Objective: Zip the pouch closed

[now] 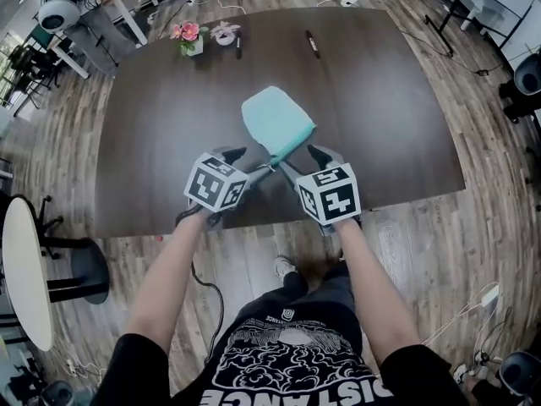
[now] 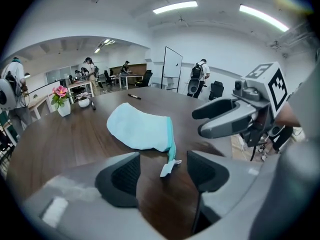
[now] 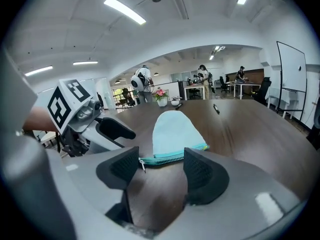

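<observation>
Pouch: pale aqua, with a darker teal zip band along its near edge. Table: dark brown, wood-grained. Left gripper and right gripper: grey bodies, black textured pads, cubes bearing black-and-white square markers. Flowers, far left: pink, in a white pot. Floor: grey-brown planks. Shirt: black, white print.

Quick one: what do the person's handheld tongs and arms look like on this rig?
Left tongs and right tongs match: grey moulded bodies, two blunt jaws lined with black textured pads. Each carries a white cube with black square markers. The person wears a black short-sleeved T-shirt with white print; forearms bare.
</observation>
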The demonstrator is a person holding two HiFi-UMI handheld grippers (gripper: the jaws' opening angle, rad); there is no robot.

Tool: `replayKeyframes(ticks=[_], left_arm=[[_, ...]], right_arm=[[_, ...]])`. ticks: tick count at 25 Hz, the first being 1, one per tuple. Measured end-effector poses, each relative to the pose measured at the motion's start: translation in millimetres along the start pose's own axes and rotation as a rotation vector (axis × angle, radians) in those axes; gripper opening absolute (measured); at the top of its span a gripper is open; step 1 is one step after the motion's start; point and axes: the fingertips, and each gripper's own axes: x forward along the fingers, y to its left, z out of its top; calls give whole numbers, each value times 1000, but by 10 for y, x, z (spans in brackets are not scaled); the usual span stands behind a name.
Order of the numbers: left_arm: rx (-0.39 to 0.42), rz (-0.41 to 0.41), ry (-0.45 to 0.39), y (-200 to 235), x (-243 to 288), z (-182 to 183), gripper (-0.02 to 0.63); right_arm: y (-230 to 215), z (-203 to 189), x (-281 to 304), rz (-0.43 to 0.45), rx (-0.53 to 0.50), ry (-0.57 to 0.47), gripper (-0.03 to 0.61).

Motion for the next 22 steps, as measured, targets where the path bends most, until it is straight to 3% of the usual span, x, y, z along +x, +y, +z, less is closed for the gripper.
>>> replayKeyframes(ticks=[14, 22], left_arm=[[50, -93, 75, -137, 213, -281, 202], [50, -94, 83, -112, 308, -319, 119]], right_arm=[[16, -257, 13, -3, 19, 53, 270], [-34, -299, 13, -14, 19, 73, 268]])
